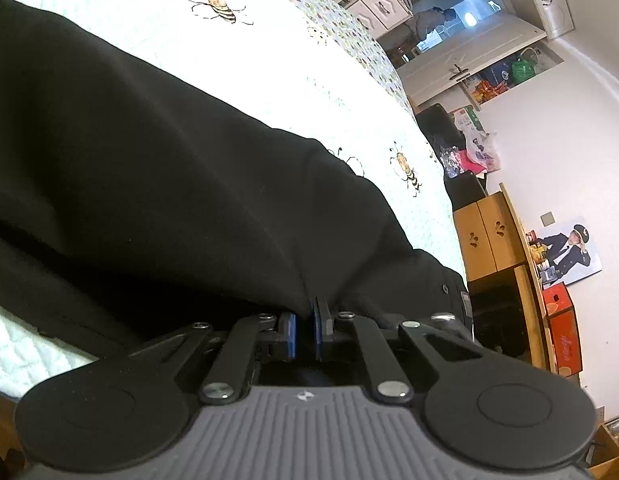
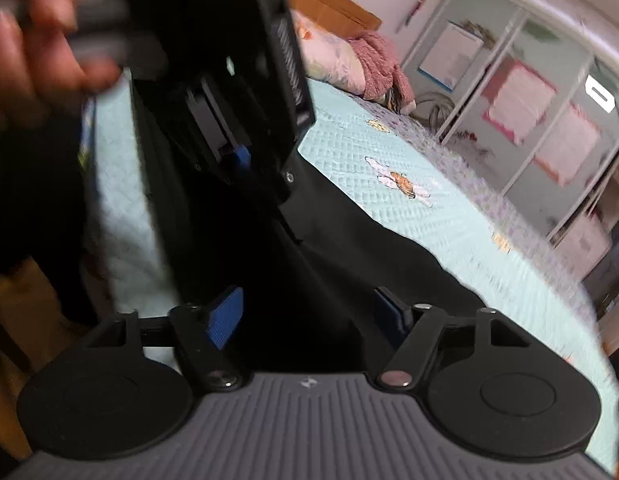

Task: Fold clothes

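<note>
Garment: black fabric garment [image 1: 157, 184] is lying across the pale quilted bedspread with bee prints [image 1: 269, 68]
Left gripper: left gripper [image 1: 304, 332] is pinching a fold of the black fabric, blue pads pressed together
Right gripper: right gripper [image 2: 307, 320] is standing spread over the dark cloth, nothing pressed between its pads
Obstruction: the person's hand [image 2: 33, 32] is blocking the right wrist view's upper left
Surroundings: wooden cabinet [image 1: 493, 236] is standing just beside the bed edge; pink crumpled blanket [image 2: 377, 64] is sitting near the headboard
Open room: bare bedspread is extending beyond the garment's far edge
</note>
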Demonstrator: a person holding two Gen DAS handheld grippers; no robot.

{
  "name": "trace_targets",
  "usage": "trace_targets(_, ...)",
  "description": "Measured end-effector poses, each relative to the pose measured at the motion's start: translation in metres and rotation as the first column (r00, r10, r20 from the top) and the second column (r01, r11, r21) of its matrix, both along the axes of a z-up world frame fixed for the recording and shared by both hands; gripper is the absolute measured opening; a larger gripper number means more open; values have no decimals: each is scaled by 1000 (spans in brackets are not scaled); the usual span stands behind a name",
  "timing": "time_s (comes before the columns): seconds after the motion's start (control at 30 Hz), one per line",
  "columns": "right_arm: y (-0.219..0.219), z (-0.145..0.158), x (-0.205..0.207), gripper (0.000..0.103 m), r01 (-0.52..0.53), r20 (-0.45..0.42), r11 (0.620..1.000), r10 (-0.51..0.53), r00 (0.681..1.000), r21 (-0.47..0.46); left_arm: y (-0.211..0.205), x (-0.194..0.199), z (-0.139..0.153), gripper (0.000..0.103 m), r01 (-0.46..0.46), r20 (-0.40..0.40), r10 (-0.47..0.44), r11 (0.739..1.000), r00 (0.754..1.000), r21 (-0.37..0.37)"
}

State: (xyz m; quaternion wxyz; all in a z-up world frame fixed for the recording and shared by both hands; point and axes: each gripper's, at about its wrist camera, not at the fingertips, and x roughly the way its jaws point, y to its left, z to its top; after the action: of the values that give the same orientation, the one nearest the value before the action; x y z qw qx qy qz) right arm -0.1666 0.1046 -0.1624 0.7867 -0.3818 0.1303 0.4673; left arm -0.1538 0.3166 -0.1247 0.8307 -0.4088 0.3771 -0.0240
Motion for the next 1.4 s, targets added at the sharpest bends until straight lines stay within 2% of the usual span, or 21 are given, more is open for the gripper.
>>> trace_targets(0.03,3,0,3,17,13,3,1000,-13,1000,-18,0,-2,-1,7,9,-1,-9,1000,1000,-1)
trace_targets(0.17,-11,18,-1,17,33,-82,999,-30,996,29,4,-14,-11,12,11,-1,-11,999,1000,-51)
trace_targets(0.3,-22,13,7,12,68,-218,997,-59,974,37,17,-35,-30,19,-47,-16,45,992,999,-114)
trace_targets(0.37,-27,21,20,12,126,-292,987,-91,952,104,27,-54,-31,21,-86,26,90,989,996,-124)
trace_targets(0.43,-31,32,34,12,189,-374,966,-112,921,176,38,-74,-30,35,-145,68,153,983,986,-115)
trace_targets(0.5,-34,43,49,12,246,-452,941,-118,884,235,52,-89,-35,43,-238,68,248,962,966,-134)
trace_targets(0.6,-40,48,62,12,293,-521,917,-117,845,270,70,-95,-45,43,-338,37,349,924,936,-179)
trace_targets(0.73,-44,50,68,12,332,-576,900,-117,809,283,82,-93,-46,43,-395,52,413,896,909,-200)
trace_targets(0.87,-45,56,77,12,370,-617,880,-119,778,297,87,-86,-57,43,-434,-6,446,868,895,-240)
trace_targets(1.07,-40,59,78,12,391,-623,866,-126,772,310,93,-84,-63,45,-437,-35,444,862,895,-258)
trace_targets(1.2,-44,59,81,12,415,-645,853,-127,754,317,97,-82,-63,45,-453,-24,460,861,888,-231)
trace_targets(1.33,-43,56,85,12,439,-669,841,-131,731,316,94,-85,-67,45,-444,-19,454,861,891,-246)
trace_targets(1.4,-43,56,86,12,447,-675,837,-133,726,316,93,-85,-71,45,-453,-23,463,853,886,-260)
